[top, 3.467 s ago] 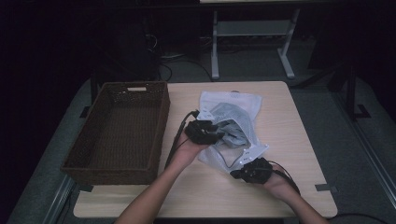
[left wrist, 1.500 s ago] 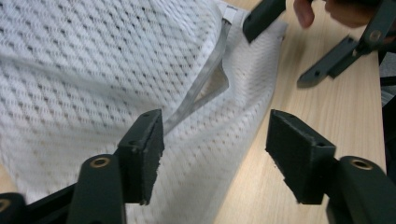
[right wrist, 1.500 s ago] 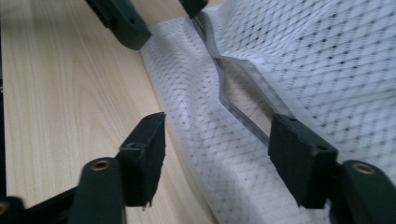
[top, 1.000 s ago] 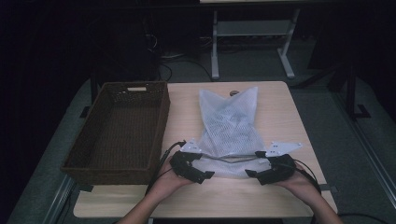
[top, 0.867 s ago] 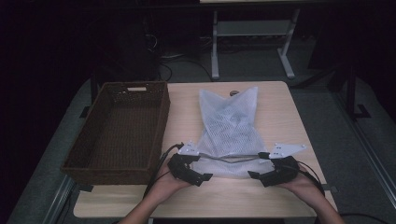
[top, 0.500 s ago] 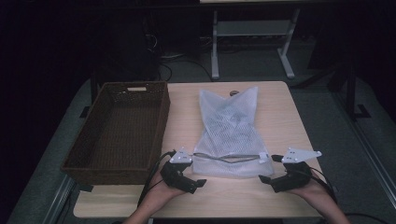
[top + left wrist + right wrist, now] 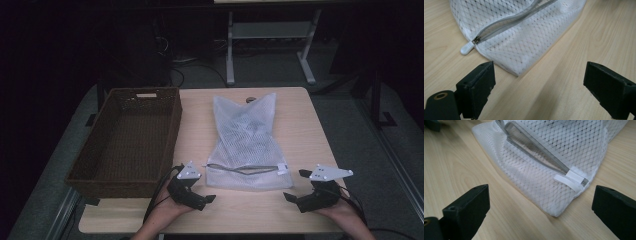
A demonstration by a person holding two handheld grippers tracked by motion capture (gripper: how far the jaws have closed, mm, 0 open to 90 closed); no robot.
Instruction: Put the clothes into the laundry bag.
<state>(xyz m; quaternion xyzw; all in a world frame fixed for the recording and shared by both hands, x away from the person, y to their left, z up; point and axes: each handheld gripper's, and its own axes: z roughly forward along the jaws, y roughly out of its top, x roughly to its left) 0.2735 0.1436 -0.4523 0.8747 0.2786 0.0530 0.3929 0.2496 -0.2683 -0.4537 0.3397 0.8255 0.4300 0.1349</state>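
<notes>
A white mesh laundry bag (image 7: 247,135) lies flat on the wooden table (image 7: 300,130), its grey zipper (image 7: 245,169) across the near end and partly gaping. My left gripper (image 7: 199,189) rests near the bag's near left corner; in the left gripper view that corner (image 7: 524,45) and the zipper pull (image 7: 467,48) lie just beyond the wide jaws (image 7: 541,85). My right gripper (image 7: 296,185) sits off the near right corner, jaws (image 7: 539,210) wide, facing the zipper's end tab (image 7: 569,180). Both grippers' jaws have just been opening; nothing is between them.
A dark brown wicker basket (image 7: 125,140) stands along the table's left side, close to my left gripper. A small dark object (image 7: 251,99) peeks out at the bag's far end. Bare wood runs along the front edge between the hands.
The crumpled bag has been spread out flat. Both grippers have come off its near edge, opened, and drawn back and apart toward the front of the table.
</notes>
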